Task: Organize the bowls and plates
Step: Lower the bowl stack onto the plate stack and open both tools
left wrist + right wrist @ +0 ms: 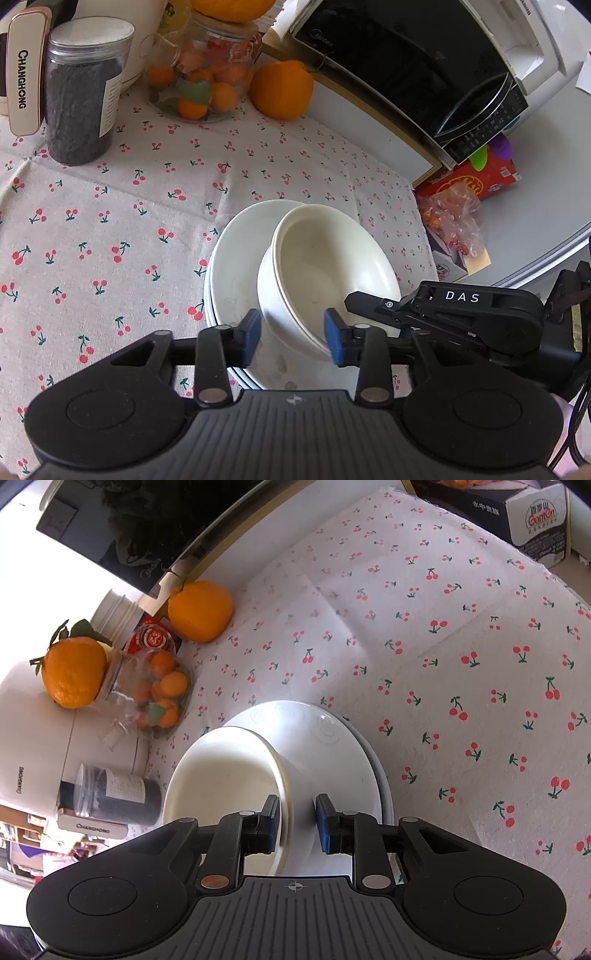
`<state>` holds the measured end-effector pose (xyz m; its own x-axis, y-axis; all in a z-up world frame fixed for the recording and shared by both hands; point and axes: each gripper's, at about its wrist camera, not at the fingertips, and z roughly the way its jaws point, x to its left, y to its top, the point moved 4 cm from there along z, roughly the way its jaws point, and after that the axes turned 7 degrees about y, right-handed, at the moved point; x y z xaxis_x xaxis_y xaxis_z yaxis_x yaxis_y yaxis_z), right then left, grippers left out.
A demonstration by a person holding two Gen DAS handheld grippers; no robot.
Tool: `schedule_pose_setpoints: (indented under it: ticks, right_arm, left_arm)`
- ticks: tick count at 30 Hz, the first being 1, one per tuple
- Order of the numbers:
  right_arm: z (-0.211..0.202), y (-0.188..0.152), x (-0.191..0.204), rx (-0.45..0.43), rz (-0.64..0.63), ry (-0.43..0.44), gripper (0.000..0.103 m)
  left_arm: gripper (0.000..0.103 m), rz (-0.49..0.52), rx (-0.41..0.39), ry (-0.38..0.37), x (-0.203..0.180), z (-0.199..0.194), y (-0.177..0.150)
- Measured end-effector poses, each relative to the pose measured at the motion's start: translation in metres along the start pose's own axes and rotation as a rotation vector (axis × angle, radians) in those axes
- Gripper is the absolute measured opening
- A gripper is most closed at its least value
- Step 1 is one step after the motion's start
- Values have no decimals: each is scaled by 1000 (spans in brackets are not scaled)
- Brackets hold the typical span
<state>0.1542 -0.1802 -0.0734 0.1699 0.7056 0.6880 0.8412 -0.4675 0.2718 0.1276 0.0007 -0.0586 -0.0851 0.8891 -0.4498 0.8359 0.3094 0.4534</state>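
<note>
Cherry-print cloth (pixel 110 206) under plates (pixel 229 266), bowl (pixel 325 266) upright, mouth up.

This is a home kitchen. A cherry-print cloth (pixel 110 206) covers the counter, which carries a microwave oven (pixel 417 70), a jar of small oranges (pixel 201 70), a loose orange (pixel 281 90) and a dark-filled canister (pixel 83 96).

Both views bright daylight, heavy fisheye bending at edges. Glare blows out white bowl (pixel 225 771) interior, right wrist view. Soft shadows beside orange (pixel 281 90). Focus sharp, no motion blur.
</note>
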Motion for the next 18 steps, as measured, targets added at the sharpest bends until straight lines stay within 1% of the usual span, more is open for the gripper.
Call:
schedule_pose_setpoints:
  ticks: [1, 2, 3, 5, 8, 13, 16, 18]
  right_arm:
    - [0, 0, 0, 0, -2, 1, 24]
    - [-2, 1, -1, -3, -4, 5, 29]
    - [-4, 1, -1, -9, -3, 9, 31]
    - [-8, 2, -1, -25, -6, 13, 42]
    - [-14, 3, -1, -48, -28, 15, 49]
    - [-27, 5, 0, -78, -74, 14, 56]
    - [-35, 4, -1, -99, -114, 2, 57]
    - [-42, 3, -2, -112, -143, -12, 57]
  left_arm:
    - [45, 3, -3, 0, 0, -1, 0]
    - [50, 8, -8, 1, -1, -2, 0]
    - [54, 16, -13, 2, -2, -3, 0]
    - [58, 35, -20, 7, -4, -5, 1]
    - [67, 56, -35, 7, -6, -9, 1]
    - [77, 92, -66, 18, -9, -18, 1]
    - [83, 123, -90, 38, -8, -26, 1]
    - [90, 152, -113, 66, -6, -32, -1]
